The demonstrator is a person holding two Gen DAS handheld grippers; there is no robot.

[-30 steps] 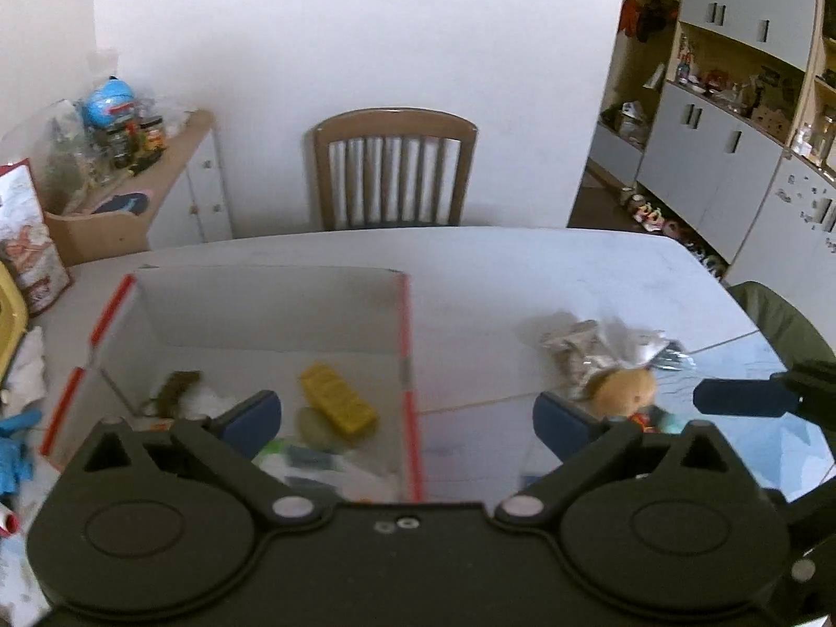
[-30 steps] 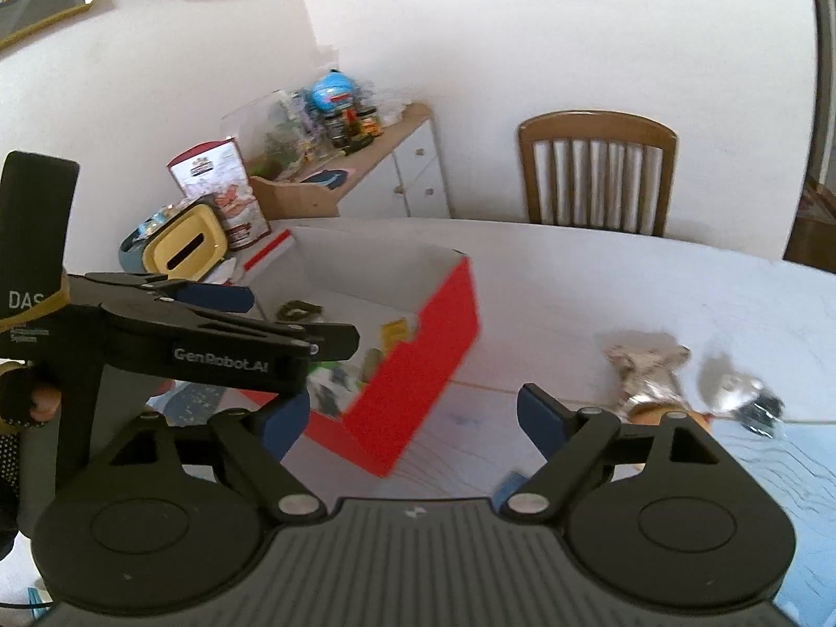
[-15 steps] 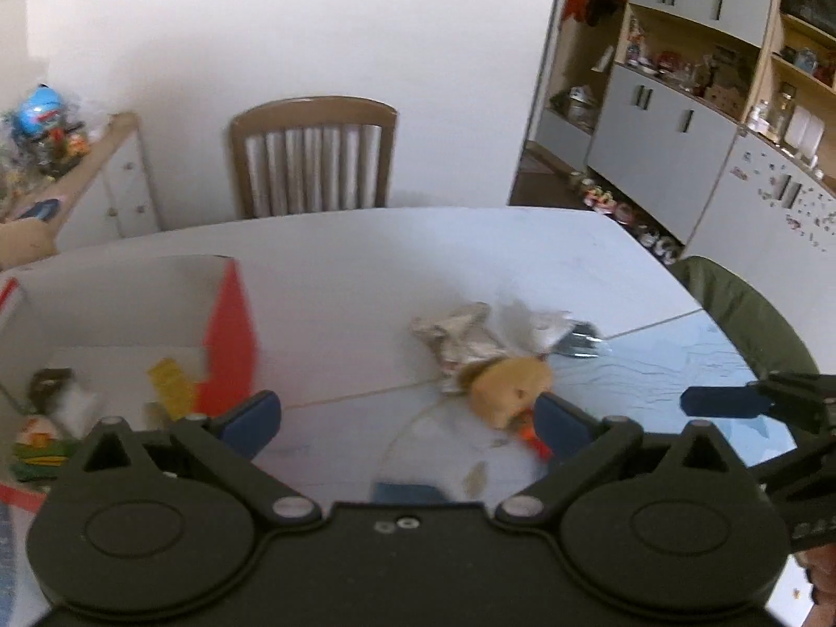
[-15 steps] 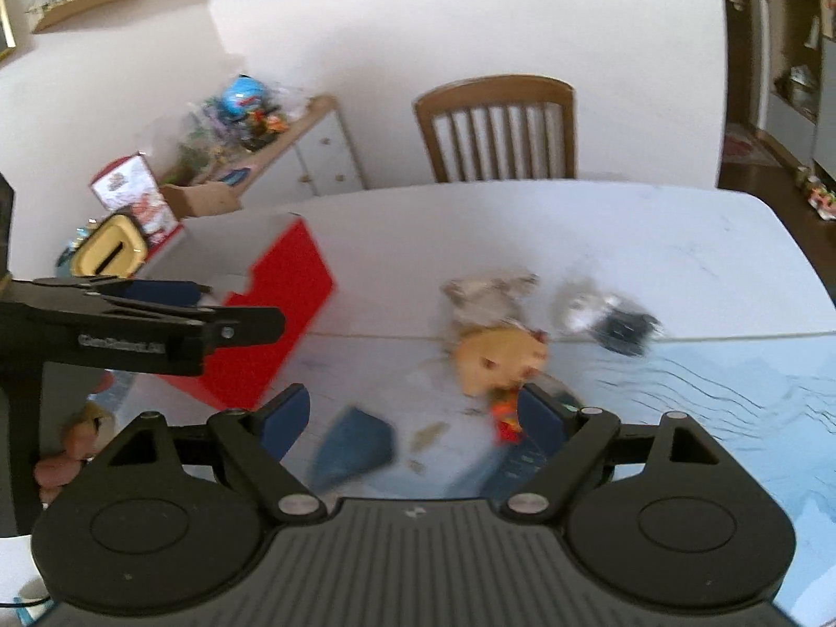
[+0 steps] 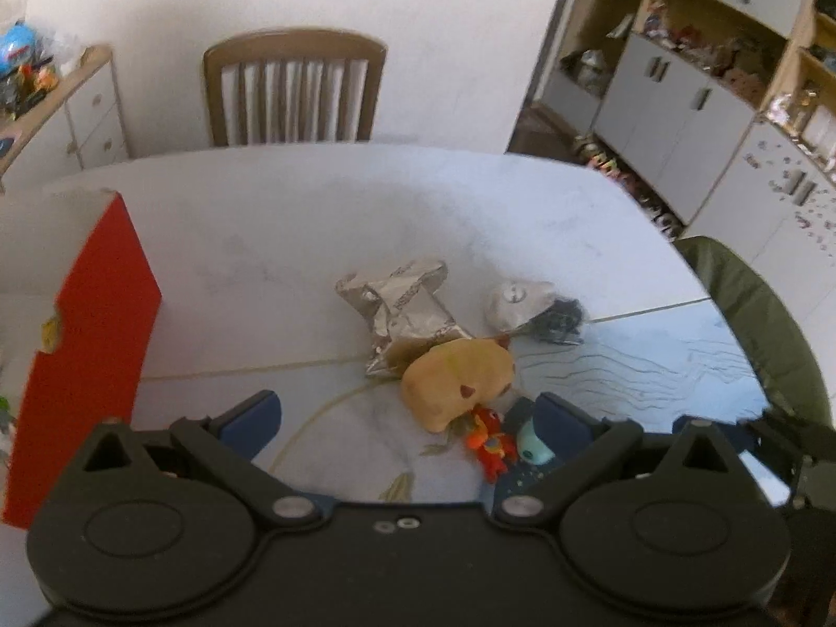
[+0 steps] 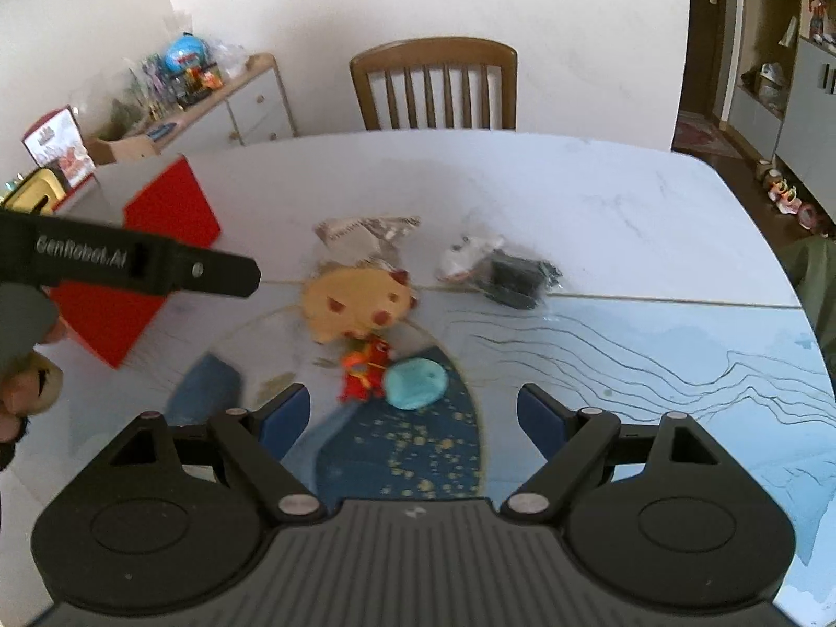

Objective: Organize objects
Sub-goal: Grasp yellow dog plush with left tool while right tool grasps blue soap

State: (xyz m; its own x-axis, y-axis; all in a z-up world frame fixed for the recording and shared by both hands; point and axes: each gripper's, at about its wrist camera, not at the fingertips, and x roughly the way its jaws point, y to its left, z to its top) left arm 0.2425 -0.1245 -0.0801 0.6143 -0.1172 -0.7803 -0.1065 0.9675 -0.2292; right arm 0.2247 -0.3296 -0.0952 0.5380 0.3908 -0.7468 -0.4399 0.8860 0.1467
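Observation:
A tan plush toy [image 5: 460, 379] [image 6: 355, 303] lies mid-table beside a small red figure [image 5: 488, 441] [image 6: 366, 368], a light blue soft toy [image 6: 415, 381] [image 5: 533, 444], a crumpled silver foil bag [image 5: 402, 308] [image 6: 366, 232] and a white-and-black bundle [image 5: 538, 308] [image 6: 496, 266]. A red open box [image 5: 83, 345] [image 6: 157, 240] stands at the left. My left gripper [image 5: 405, 418] is open and empty, just short of the plush. My right gripper [image 6: 413, 418] is open and empty, just short of the blue toy. The left gripper's body [image 6: 130, 266] shows in the right wrist view.
A wooden chair [image 5: 292, 89] [image 6: 433, 83] stands at the table's far side. A cluttered sideboard [image 6: 209, 99] is at the back left, cupboards [image 5: 705, 94] at the right. A blue patterned mat [image 6: 653, 366] covers the near table. A green seat back [image 5: 752, 324] is at the right edge.
Both grippers swung right, away from the red box, and came closer to the cluster of toys. Both stayed open and empty.

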